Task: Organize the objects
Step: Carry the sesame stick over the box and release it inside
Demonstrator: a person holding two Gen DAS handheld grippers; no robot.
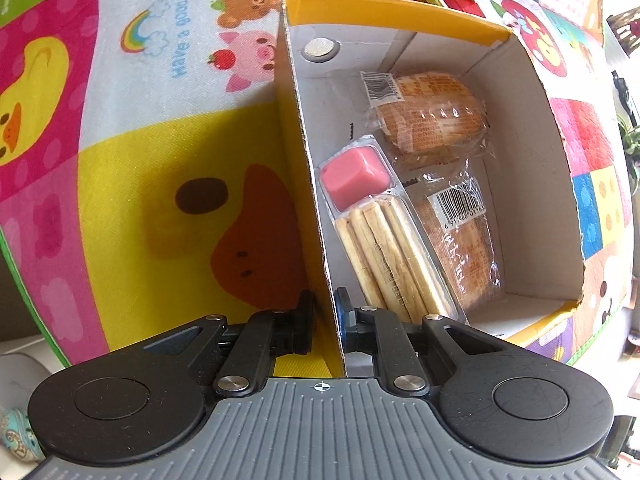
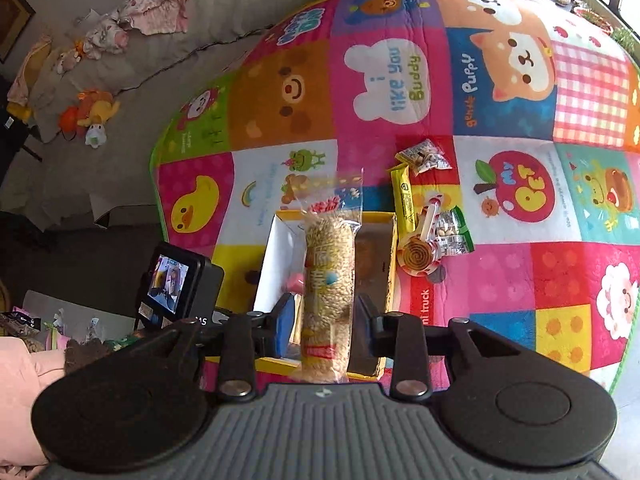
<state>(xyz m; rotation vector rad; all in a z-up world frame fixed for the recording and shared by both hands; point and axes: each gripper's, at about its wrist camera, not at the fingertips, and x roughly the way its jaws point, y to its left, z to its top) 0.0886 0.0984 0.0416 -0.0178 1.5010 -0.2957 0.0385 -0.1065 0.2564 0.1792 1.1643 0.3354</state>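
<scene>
Between our left gripper's (image 1: 325,322) closed fingers sits the yellow box's (image 1: 308,184) side wall, pinched. Our right gripper (image 2: 326,320) holds a puffed-grain snack bar (image 2: 329,280), in its clear wrapper, above that box, which holds biscuit sticks (image 1: 394,256) and wrapped cakes (image 1: 430,110). More sweets (image 2: 430,216) lie beside it on the patchwork play mat (image 2: 520,240).

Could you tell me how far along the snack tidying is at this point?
Done: the box already holds two wrapped cakes and a biscuit-stick dip pack. In hand: the left gripper pinches the box wall, and a puffed-rice bar sits between the right gripper fingers above the box. Left: a yellow bar, a lollipop and small snack packets lie on the mat.
</scene>
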